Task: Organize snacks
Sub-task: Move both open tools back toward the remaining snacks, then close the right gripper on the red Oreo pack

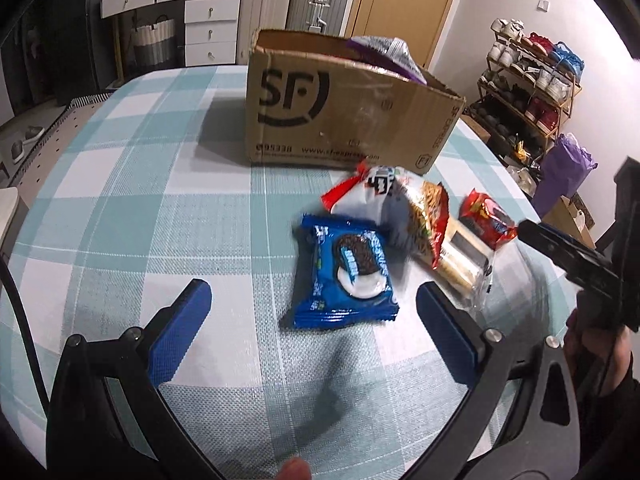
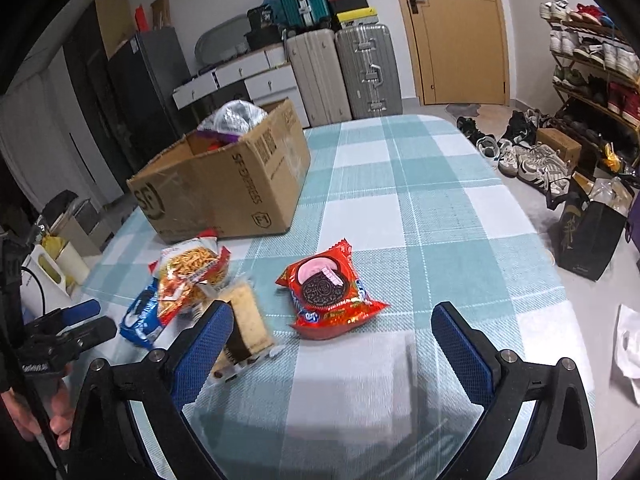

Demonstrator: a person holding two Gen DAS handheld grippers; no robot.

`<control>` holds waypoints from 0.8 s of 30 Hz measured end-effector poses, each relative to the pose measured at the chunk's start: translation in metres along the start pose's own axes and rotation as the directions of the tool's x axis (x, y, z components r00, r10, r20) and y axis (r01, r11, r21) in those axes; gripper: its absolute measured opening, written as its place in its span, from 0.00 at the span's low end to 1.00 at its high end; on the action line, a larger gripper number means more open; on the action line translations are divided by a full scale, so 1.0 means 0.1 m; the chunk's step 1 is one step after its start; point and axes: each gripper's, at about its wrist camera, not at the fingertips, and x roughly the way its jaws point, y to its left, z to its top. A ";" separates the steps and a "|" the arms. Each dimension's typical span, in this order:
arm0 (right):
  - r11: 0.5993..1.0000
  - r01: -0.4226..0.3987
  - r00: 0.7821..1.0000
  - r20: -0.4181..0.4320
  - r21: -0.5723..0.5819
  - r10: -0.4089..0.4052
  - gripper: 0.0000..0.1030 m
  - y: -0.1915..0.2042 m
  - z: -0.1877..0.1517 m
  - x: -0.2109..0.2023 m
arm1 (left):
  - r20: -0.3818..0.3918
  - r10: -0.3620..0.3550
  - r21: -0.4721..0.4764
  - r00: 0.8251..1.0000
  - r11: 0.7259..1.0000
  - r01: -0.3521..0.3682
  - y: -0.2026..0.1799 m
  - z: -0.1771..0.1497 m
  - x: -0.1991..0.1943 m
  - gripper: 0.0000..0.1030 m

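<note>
The blue cookie pack (image 1: 345,274) lies flat near the middle of the table (image 1: 132,184), its long axis running toward the cardboard box (image 1: 340,108) at the far edge. The left gripper (image 1: 314,308) hangs wide apart before it, holding nothing. The right gripper (image 2: 332,330) gapes wide before the glossy red cookie pack (image 2: 330,290). The checked woven cloth is teal and white. Suitcases (image 2: 344,72) stand by a wooden door (image 2: 452,28).

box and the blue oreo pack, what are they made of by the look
Box: brown corrugated cardboard, matte, with creased edges and printed black lettering. Blue pack: likely thin glossy plastic film, given the crimped end seams and sheen.
</note>
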 end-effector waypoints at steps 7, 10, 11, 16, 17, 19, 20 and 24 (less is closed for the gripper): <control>0.998 0.012 0.999 -0.040 -0.063 -0.014 0.79 0.08 0.16 0.30 | -0.022 -0.013 -0.014 1.000 1.000 0.013 0.02 0.00 0.14 0.99; 0.995 0.020 0.998 -0.055 -0.098 -0.026 0.77 0.11 0.20 0.39 | -0.027 -0.019 -0.014 0.999 1.000 0.018 0.02 0.00 0.19 0.99; 0.994 0.022 0.998 -0.059 -0.106 -0.028 0.76 0.13 0.20 0.42 | -0.029 -0.018 -0.013 0.999 1.000 0.018 0.01 0.00 0.20 0.99; 0.992 0.018 0.996 -0.089 -0.127 -0.029 0.68 0.17 0.20 0.54 | -0.039 -0.018 -0.019 0.999 1.000 0.017 0.02 -0.03 0.23 0.99; 0.992 0.016 0.995 -0.092 -0.125 -0.028 0.66 0.16 0.21 0.55 | -0.041 -0.018 -0.022 0.999 1.000 0.017 0.03 -0.03 0.24 0.99; 0.992 0.014 0.994 -0.103 -0.123 -0.027 0.64 0.15 0.21 0.59 | -0.043 -0.016 -0.025 0.999 1.000 0.015 0.05 -0.03 0.24 0.99; 0.992 0.012 0.994 -0.107 -0.122 -0.025 0.58 0.15 0.20 0.60 | -0.043 -0.017 -0.028 0.999 0.999 0.016 0.06 -0.03 0.24 0.99; 0.992 0.011 0.991 -0.129 -0.123 -0.027 0.46 0.15 0.18 0.64 | -0.041 -0.012 -0.032 0.999 0.999 0.011 0.09 -0.03 0.23 0.99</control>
